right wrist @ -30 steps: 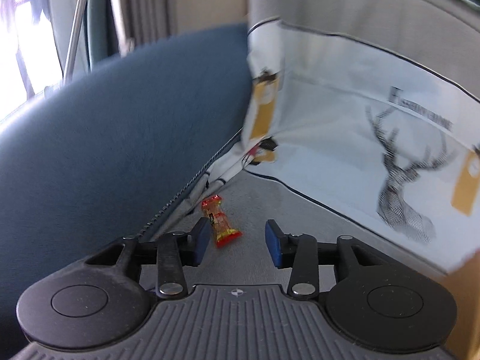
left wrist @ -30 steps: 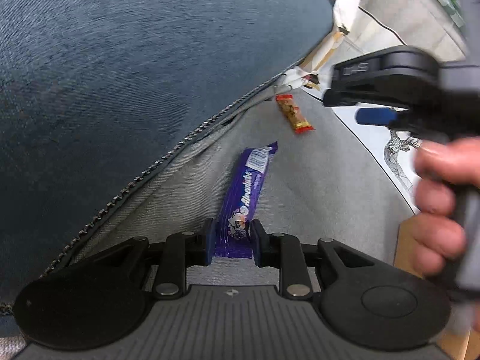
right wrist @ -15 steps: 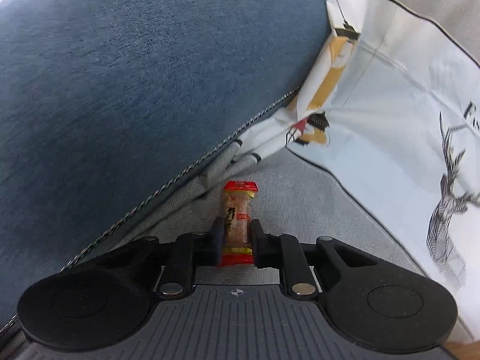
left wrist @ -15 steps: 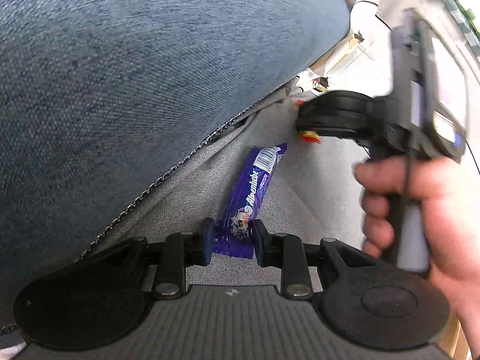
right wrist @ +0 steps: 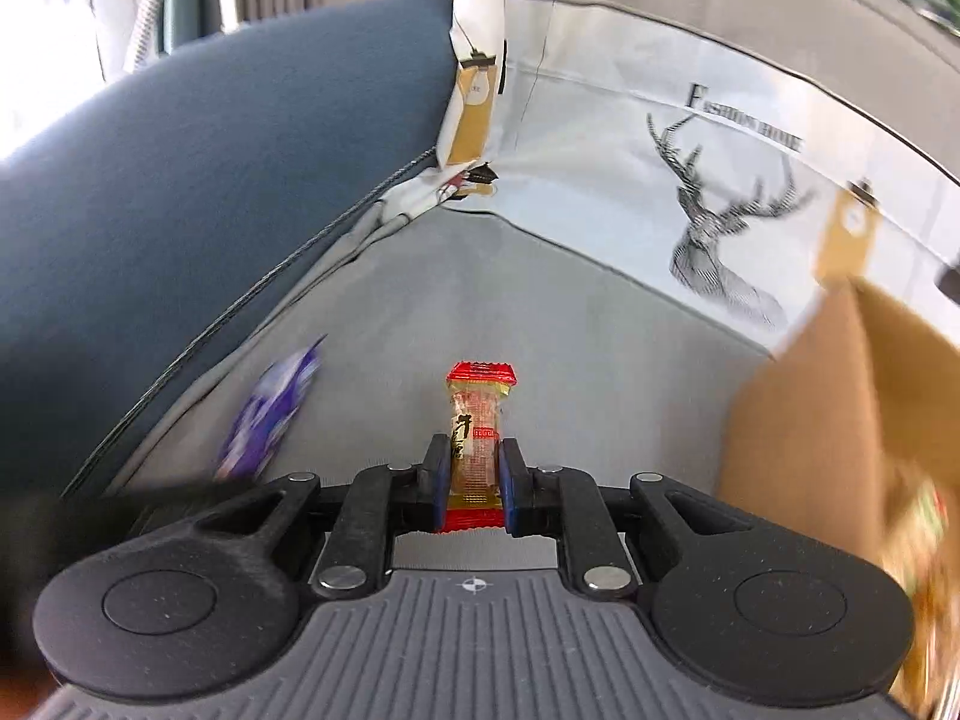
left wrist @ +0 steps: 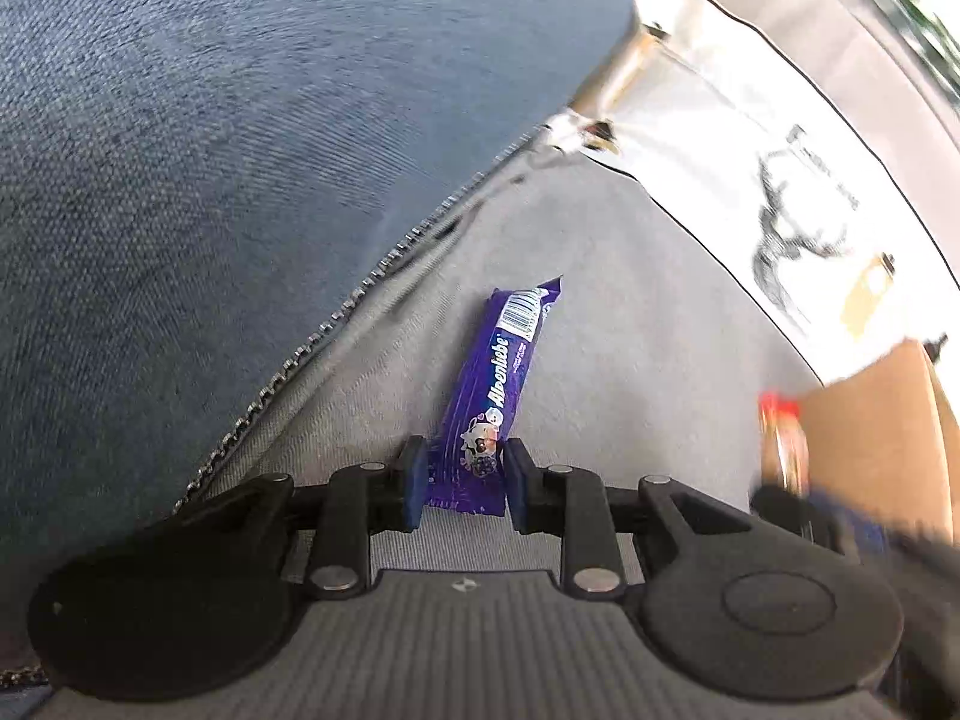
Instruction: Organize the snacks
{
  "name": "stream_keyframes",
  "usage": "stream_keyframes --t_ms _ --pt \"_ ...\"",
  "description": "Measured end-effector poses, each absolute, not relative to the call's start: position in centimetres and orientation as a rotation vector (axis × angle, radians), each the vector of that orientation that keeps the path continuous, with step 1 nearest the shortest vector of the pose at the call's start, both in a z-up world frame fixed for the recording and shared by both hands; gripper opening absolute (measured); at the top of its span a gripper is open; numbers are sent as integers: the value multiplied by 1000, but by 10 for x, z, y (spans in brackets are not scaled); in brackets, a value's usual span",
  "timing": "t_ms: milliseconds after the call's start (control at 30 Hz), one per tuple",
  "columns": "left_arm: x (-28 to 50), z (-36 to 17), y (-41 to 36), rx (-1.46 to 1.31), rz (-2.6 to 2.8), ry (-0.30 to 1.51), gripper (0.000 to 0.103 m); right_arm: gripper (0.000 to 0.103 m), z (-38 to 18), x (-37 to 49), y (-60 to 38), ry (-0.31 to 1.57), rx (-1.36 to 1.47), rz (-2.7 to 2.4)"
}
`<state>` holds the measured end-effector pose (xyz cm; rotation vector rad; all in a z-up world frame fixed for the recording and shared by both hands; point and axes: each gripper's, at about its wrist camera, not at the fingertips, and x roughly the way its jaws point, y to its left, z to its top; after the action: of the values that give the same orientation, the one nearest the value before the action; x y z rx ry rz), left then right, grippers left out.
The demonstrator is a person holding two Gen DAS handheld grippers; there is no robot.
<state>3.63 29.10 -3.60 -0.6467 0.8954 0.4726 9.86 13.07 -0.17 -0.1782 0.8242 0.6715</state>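
**Two snacks pinched, one claw each, beside the cardboard box**

The left claw is seen pressed onto the lower end of the purple Alpenliebe stick, which runs up toward 12 o'clock over the grey sofa seat. Only the tail of the wrapper is caught between the pads, and most of its length lies beyond them.

The right claw is pinched on the small red-and-clear wrapped candy; its jaws have just been closing, and the candy is now gripped between them by its lower half, the red crimped top standing free. In the right wrist view the open cardboard box is found at 3 o'clock, close beside the claw, with what appear to be blurred snack wrappers inside. The deer-print cushion stands at 1 o'clock and the blue backrest at 10 o'clock.

Several slips can be foreseen. The long stick may pivot or be dragged out of the pads, since it is held at one end only. The slick candy wrapper may slide if the pinch is loosened before the box is reached. The box wall may be struck by the right claw, given how near it lies.
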Motion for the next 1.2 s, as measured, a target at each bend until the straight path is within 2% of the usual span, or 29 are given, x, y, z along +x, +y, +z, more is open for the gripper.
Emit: stream_keyframes --t_ms 200,333,433,667,733,767,1067,1200 --pt "25 -33 278 -602 305 942 27 17 4 7 72 792 -103 745" --pt "8 -30 269 -593 245 975 26 17 -16 -38 44 815 -14 746" --pt "-7 -24 259 -590 230 975 26 17 -39 -50 43 899 -22 744" --pt "-33 -18 233 -626 219 984 27 18 -54 -43 51 920 -62 733" --pt "-36 -17 228 -612 216 981 41 18 -56 -38 49 936 -40 732" --pt "-37 -17 226 -608 217 975 44 19 -57 -36 49 938 -39 734" --pt "-49 -38 217 -676 209 918 50 27 -62 -34 46 947 -10 723" --pt "-48 -31 212 -624 210 904 62 29 -63 -37 46 923 -33 739"
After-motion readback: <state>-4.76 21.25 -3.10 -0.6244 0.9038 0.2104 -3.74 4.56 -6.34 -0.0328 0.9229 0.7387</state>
